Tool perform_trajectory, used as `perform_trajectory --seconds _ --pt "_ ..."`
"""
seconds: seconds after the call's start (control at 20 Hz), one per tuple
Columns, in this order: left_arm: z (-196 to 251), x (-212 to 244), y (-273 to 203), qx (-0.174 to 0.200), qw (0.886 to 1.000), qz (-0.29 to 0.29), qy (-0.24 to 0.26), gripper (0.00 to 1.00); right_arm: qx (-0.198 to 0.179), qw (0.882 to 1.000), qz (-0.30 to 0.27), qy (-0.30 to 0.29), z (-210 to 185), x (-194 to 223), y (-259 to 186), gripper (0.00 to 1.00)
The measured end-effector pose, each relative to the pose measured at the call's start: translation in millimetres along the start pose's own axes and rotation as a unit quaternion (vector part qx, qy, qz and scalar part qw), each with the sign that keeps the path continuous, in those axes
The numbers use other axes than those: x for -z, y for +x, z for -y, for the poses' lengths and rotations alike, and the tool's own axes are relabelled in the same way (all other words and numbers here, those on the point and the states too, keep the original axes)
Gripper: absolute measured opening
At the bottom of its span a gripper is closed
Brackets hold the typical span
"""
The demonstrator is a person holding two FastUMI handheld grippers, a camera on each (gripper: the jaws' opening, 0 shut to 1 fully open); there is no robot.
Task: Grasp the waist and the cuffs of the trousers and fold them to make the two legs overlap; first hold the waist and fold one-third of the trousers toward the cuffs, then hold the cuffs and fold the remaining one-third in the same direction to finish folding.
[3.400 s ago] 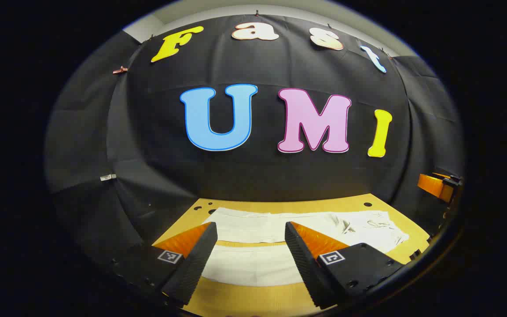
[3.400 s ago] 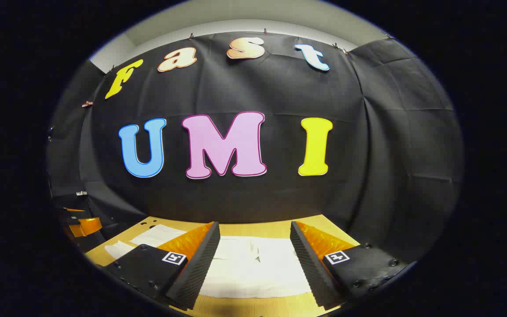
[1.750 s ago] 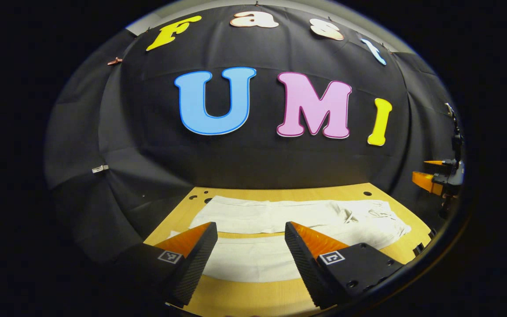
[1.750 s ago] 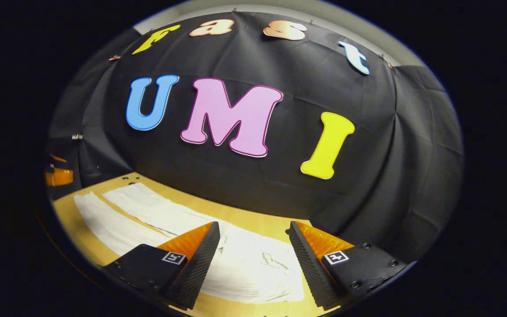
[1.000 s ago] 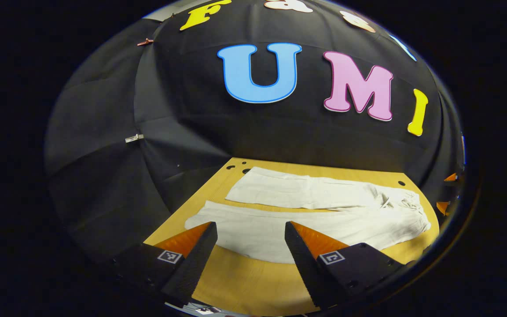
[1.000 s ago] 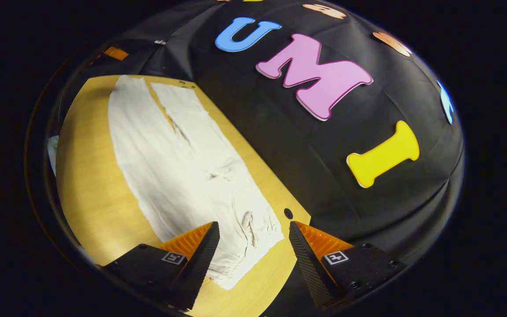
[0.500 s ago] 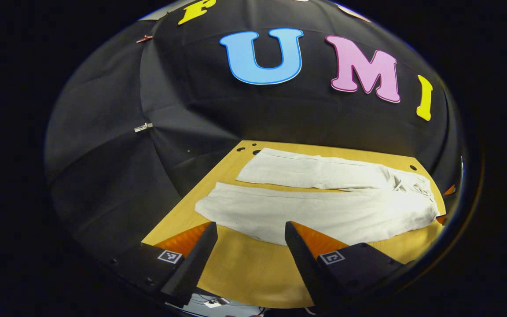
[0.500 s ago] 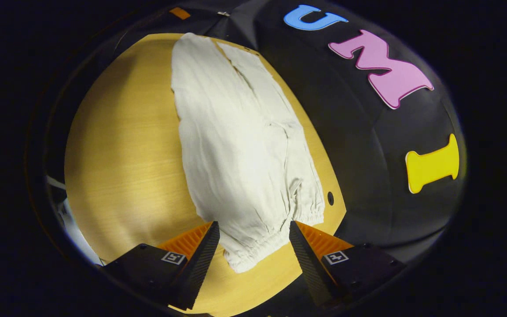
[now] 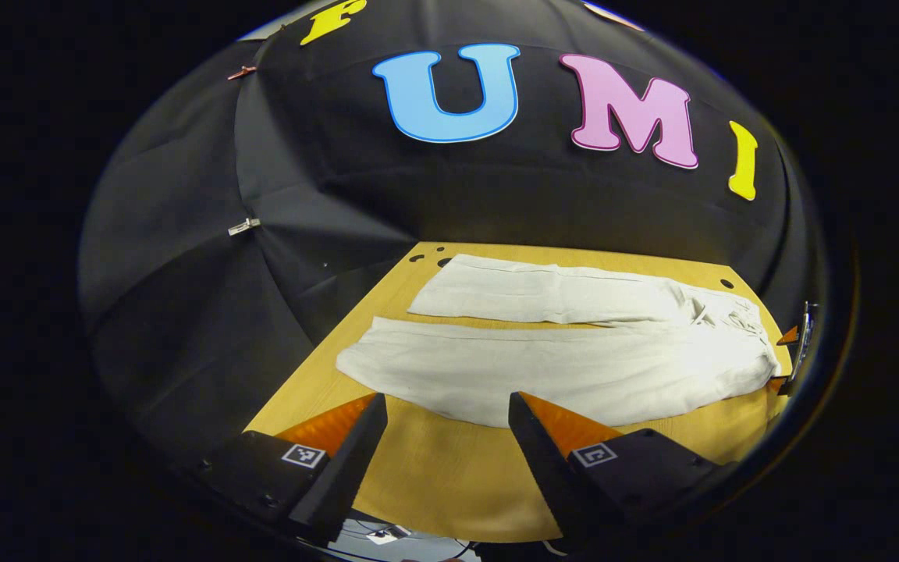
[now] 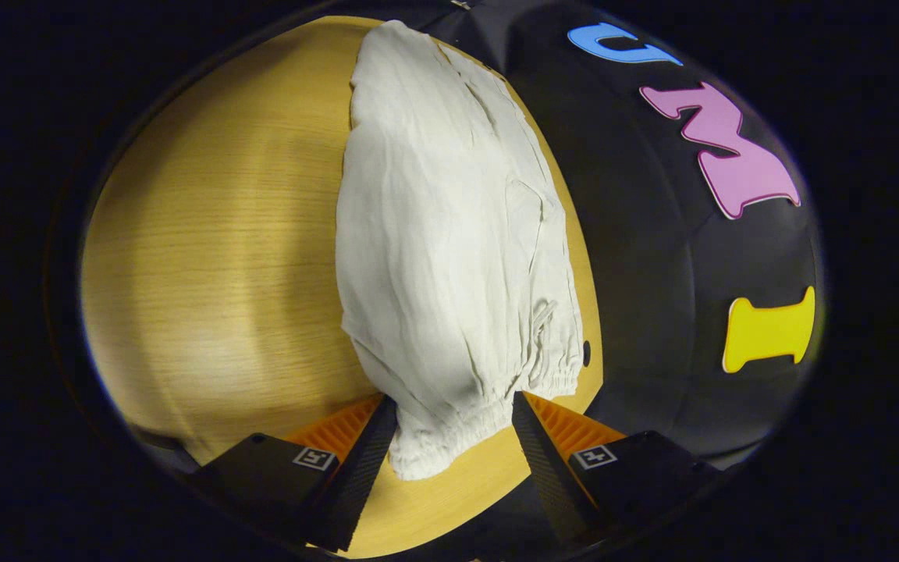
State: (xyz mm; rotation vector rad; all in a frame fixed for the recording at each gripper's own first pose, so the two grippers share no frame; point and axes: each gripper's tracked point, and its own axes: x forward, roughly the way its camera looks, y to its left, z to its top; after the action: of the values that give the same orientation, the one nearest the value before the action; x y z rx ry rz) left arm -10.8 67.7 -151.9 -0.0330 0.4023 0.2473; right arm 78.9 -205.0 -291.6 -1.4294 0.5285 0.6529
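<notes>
Pale trousers (image 9: 559, 367) lie flat on a wooden table (image 9: 449, 484), legs side by side with a gap between them. In the left gripper view, the left gripper (image 9: 447, 421) hovers wide open above the near leg's edge. In the right gripper view, the right gripper (image 10: 453, 425) is wide open, its fingers either side of the gathered waist (image 10: 465, 429).

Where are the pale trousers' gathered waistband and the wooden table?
gathered waistband of the pale linen trousers (image 10: 465, 425), right gripper view, on the elastic edge.
light wooden table (image 10: 207, 257), right gripper view, on bare top.
</notes>
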Motion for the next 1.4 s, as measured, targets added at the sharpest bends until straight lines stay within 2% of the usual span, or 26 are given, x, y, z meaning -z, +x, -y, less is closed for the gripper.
perform_trajectory --seconds 0.15,0.25,0.3,0.35,0.4,0.5,0.55,0.65,0.85,1.0,1.1,1.15,1.3,1.35,1.4 --pt "1 7 1 -0.005 1.000 -0.005 -0.005 0.99 0.034 0.999 -0.004 -0.036 10 -3 11 0.92" --pt "-2 14 2 -0.009 1.000 -0.011 -0.005 0.99 0.030 0.999 -0.011 -0.025 10 0 19 0.92" --pt "-6 16 5 -0.014 1.000 -0.015 -0.005 0.99 0.026 0.999 -0.017 -0.016 9 2 21 0.88" --pt "-11 19 7 -0.018 1.000 -0.019 -0.007 0.99 0.021 1.000 -0.021 -0.009 8 3 23 0.72" --pt "-16 22 10 -0.021 0.999 -0.024 -0.009 0.99 0.004 1.000 -0.029 0.001 0 4 25 0.68" --pt "-29 25 19 -0.027 0.999 -0.032 0.002 0.99 -0.012 0.999 -0.037 0.007 -9 4 21 0.40" --pt "-38 25 25 -0.026 0.999 -0.030 0.024 0.99 -0.014 0.999 -0.033 0.001 -9 3 22 0.26" --pt "-62 30 41 -0.036 0.994 -0.031 0.101 0.99 -0.021 0.999 -0.027 0.011 -9 4 25 0.12" --pt "-106 37 71 -0.036 0.970 -0.046 0.236 0.98 -0.065 0.995 -0.032 0.072 -13 4 21 0.06" --pt "-136 35 100 -0.033 0.941 -0.060 0.332 0.98 -0.070 0.996 -0.028 0.050 -11 2 22 0.05" --pt "-143 38 114 -0.016 0.915 -0.074 0.397 0.98 -0.069 0.996 -0.030 0.041 -11 2 22 0.05" --pt "-144 41 122 -0.002 0.896 -0.085 0.435 0.98 -0.069 0.996 -0.031 0.041 -11 3 22 0.05" --pt "-147 61 145 0.049 0.817 -0.106 0.565 0.98 -0.069 0.996 -0.035 0.040 -11 3 21 0.05" --pt "-150 63 152 0.053 0.795 -0.106 0.595 0.97 -0.068 0.996 -0.035 0.039 -12 4 21 0.05" --pt "-153 64 156 0.054 0.782 -0.106 0.612 0.97 -0.067 0.997 -0.035 0.035 -12 3 21 0.05"
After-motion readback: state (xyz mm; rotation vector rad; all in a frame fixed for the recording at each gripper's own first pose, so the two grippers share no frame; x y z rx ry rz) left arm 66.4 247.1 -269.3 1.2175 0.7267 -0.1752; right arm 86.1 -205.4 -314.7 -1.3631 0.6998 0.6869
